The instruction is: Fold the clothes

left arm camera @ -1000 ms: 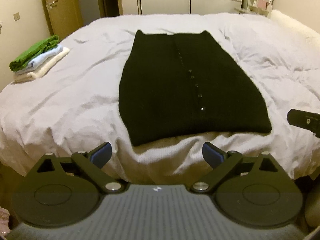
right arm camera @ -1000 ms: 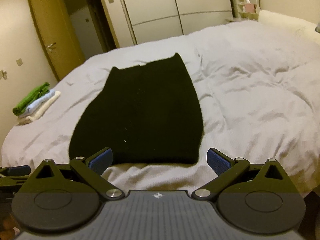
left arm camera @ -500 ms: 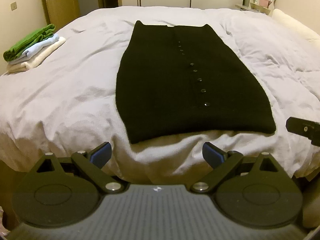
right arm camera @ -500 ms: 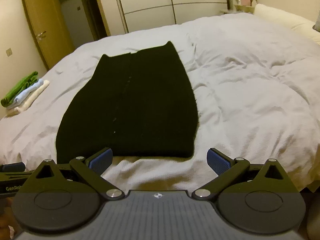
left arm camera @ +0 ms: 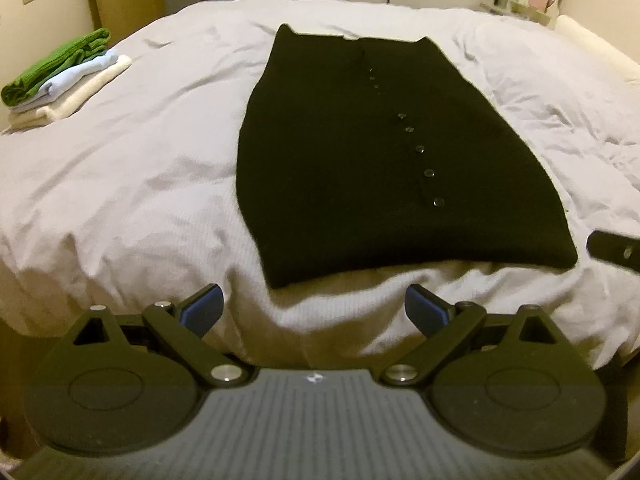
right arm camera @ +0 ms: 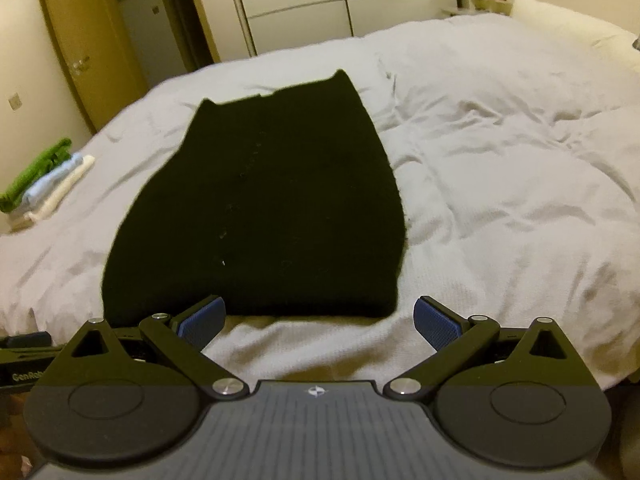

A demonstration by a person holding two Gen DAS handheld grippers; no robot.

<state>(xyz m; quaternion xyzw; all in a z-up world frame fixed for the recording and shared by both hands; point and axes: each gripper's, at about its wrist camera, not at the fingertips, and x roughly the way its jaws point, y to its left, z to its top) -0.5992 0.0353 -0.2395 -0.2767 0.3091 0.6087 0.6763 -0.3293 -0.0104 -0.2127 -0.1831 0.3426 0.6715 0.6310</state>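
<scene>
1. Pale grey bedding (left arm camera: 120, 168) carries a black buttoned garment (left arm camera: 360, 152), lying flat mid-bed.
2. Folded clothes (left arm camera: 60, 76) sit stacked far left.
3. Left gripper (left arm camera: 314, 306) and right gripper (right arm camera: 318, 316) hover near its hem, jaws wide, empty.

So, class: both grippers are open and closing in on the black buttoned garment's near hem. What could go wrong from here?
1. The black garment lies on a soft, wrinkled duvet; the left gripper or right gripper may pinch bedding along with the hem.
2. It looks already folded into layers, so gripping only the top one could undo it.
</scene>
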